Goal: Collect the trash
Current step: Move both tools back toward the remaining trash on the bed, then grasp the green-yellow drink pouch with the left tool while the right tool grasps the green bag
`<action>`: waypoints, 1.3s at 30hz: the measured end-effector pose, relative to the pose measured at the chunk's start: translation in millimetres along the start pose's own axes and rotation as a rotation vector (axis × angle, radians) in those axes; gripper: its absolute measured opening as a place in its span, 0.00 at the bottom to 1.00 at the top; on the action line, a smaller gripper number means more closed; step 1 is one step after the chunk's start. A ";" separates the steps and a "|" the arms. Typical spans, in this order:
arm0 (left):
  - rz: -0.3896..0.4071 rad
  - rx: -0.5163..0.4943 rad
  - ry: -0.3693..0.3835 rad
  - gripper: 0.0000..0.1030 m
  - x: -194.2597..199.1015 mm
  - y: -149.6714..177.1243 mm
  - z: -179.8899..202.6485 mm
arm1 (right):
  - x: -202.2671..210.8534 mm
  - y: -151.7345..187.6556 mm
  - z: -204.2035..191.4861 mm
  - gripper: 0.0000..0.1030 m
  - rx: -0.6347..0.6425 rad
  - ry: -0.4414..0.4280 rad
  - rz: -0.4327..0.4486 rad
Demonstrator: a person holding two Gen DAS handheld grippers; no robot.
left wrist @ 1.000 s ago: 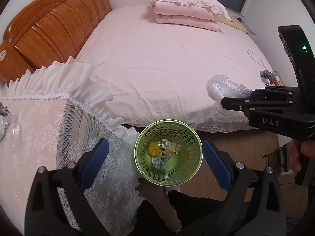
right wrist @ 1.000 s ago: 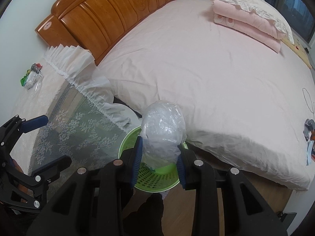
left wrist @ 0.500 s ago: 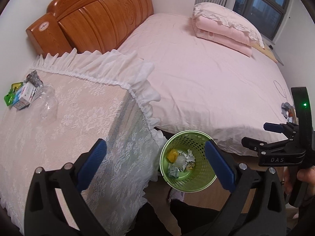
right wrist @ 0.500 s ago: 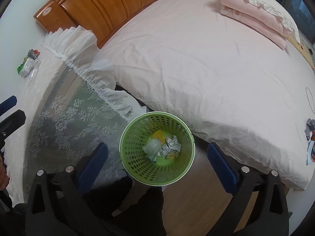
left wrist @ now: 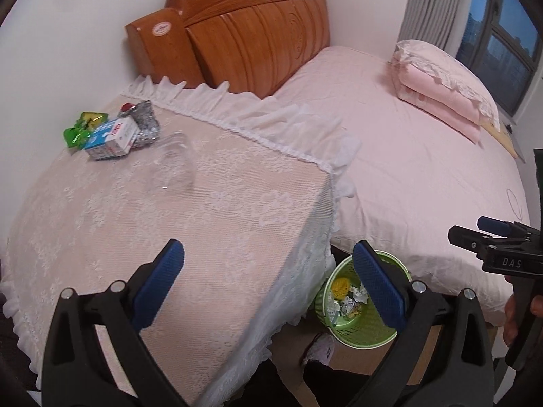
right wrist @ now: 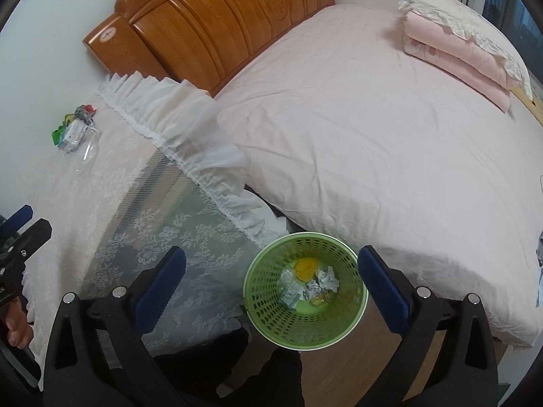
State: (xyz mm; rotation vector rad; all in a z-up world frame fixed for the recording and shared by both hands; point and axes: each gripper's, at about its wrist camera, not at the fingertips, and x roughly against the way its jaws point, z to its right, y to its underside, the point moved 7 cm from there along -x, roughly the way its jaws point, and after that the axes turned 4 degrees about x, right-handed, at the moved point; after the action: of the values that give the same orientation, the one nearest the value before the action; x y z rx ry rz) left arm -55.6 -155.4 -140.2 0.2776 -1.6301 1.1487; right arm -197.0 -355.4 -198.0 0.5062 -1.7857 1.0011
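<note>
My right gripper (right wrist: 273, 288) is open and empty above the green mesh basket (right wrist: 268, 308), which stands on the floor between bed and nightstand. In the basket lie a yellow ball (right wrist: 305, 266), crumpled paper (right wrist: 326, 278) and a clear plastic bag (right wrist: 287, 276). My left gripper (left wrist: 269, 283) is also open and empty, over the near corner of the lace-covered nightstand (left wrist: 220, 224). At the nightstand's far left lie a blue-white carton (left wrist: 112, 137), a green wrapper (left wrist: 79, 129), a silver foil wrapper (left wrist: 144, 123) and a clear plastic bottle (left wrist: 173, 166). My left finger partly hides the basket (left wrist: 359, 332).
A bed with a pink sheet (right wrist: 373, 118) and wooden headboard (right wrist: 210, 30) fills the right side. Folded bedding (right wrist: 458, 44) lies at its far end. Small items (right wrist: 539, 254) sit at the bed's right edge. Wooden floor (right wrist: 383, 352) shows beside the basket.
My right gripper opened and the clear plastic bag fell into the basket. My left gripper swung left and rolled, bringing the nightstand and its trash pile into view.
</note>
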 end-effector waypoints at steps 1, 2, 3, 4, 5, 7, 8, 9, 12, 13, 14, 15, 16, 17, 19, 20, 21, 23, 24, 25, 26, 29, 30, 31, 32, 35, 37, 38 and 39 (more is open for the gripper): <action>0.006 0.025 -0.015 0.92 0.2 -2.4 -13.1 | -2.0 -8.5 -14.9 0.98 0.013 -0.030 0.002; 0.011 0.050 -0.030 0.92 0.9 -5.2 -26.3 | -3.4 -14.0 -25.6 0.98 0.024 -0.047 0.004; 0.016 0.078 -0.047 0.92 1.2 -7.7 -41.4 | -5.1 -22.0 -39.9 0.98 0.042 -0.064 0.011; 0.020 0.104 -0.064 0.92 1.4 -9.8 -56.6 | -6.8 -29.6 -53.6 0.98 0.062 -0.074 0.017; 0.024 0.130 -0.079 0.92 1.5 -12.0 -71.2 | -8.2 -35.2 -65.7 0.98 0.078 -0.082 0.021; 0.031 0.184 -0.109 0.92 1.2 -14.8 -102.7 | -11.3 -52.4 -99.5 0.98 0.129 -0.113 0.034; 0.035 0.206 -0.123 0.92 0.6 -15.5 -117.9 | -12.6 -58.0 -112.4 0.98 0.148 -0.124 0.038; 0.039 0.226 -0.136 0.93 0.5 -16.3 -132.0 | -14.1 -65.3 -126.5 0.98 0.172 -0.135 0.042; 0.052 0.273 -0.185 0.92 -0.9 -22.0 -174.8 | -22.8 -87.1 -178.1 0.98 0.266 -0.169 0.047; 0.057 0.286 -0.199 0.92 -1.5 -24.1 -188.5 | -27.2 -94.1 -196.1 0.98 0.301 -0.178 0.047; 0.060 0.299 -0.214 0.92 -2.2 -26.9 -200.9 | -32.2 -102.1 -216.0 0.98 0.343 -0.187 0.045; 0.064 0.314 -0.229 0.92 -3.3 -29.9 -215.3 | -38.1 -109.7 -236.3 0.98 0.389 -0.193 0.044; 0.067 0.328 -0.238 0.92 -5.1 -33.2 -229.5 | -43.8 -116.5 -255.5 0.98 0.435 -0.197 0.044; 0.068 0.342 -0.248 0.92 -7.4 -35.8 -243.5 | -47.5 -121.6 -271.0 0.98 0.473 -0.200 0.045; 0.072 0.375 -0.269 0.92 -11.9 -41.0 -270.9 | -58.3 -132.1 -304.7 0.98 0.567 -0.206 0.047; 0.071 0.390 -0.276 0.92 -15.1 -43.2 -284.9 | -65.6 -138.6 -325.0 0.98 0.630 -0.211 0.050; 0.072 0.406 -0.283 0.92 -17.5 -45.0 -297.8 | -73.4 -145.0 -345.2 0.98 0.695 -0.213 0.054; 0.081 0.445 -0.295 0.92 -21.1 -48.2 -323.6 | -86.0 -156.1 -376.5 0.98 0.798 -0.214 0.069; 0.083 0.464 -0.300 0.92 -22.9 -49.2 -335.7 | -92.8 -164.8 -395.2 0.98 0.849 -0.216 0.084; 0.087 0.481 -0.307 0.92 -24.4 -50.3 -345.1 | -99.4 -174.7 -412.7 0.98 0.881 -0.217 0.100; 0.091 0.501 -0.315 0.92 -25.5 -50.3 -355.7 | -105.0 -182.5 -426.0 0.98 0.894 -0.221 0.108; 0.104 0.556 -0.327 0.92 -28.2 -47.4 -381.4 | -128.6 -210.2 -479.1 0.97 0.898 -0.291 0.101; 0.107 0.572 -0.326 0.92 -28.6 -46.4 -387.3 | -138.8 -216.3 -496.8 0.97 0.898 -0.305 0.090; 0.110 0.584 -0.324 0.92 -28.5 -45.1 -392.0 | -150.8 -221.3 -514.4 0.97 0.904 -0.305 0.083; 0.113 0.594 -0.324 0.92 -28.6 -44.0 -396.5 | -158.9 -223.9 -527.4 0.97 0.910 -0.305 0.078; 0.109 0.588 -0.341 0.92 -29.6 -42.3 -405.0 | -198.9 -226.7 -570.9 0.95 0.924 -0.282 0.037; 0.106 0.571 -0.359 0.92 -30.3 -42.5 -408.3 | -222.3 -226.1 -587.9 0.87 0.931 -0.247 0.008; 0.104 0.566 -0.362 0.92 -30.9 -43.9 -408.2 | -239.6 -225.3 -597.0 0.83 0.930 -0.218 -0.013; 0.105 0.559 -0.360 0.92 -31.9 -45.3 -408.7 | -249.4 -225.4 -601.1 0.81 0.929 -0.202 -0.026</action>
State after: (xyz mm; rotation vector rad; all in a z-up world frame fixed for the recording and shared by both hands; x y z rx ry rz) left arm 240.9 130.8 -157.8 0.8033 -1.6083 1.7021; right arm 403.7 -20.0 -228.5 1.2222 -1.3828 1.7964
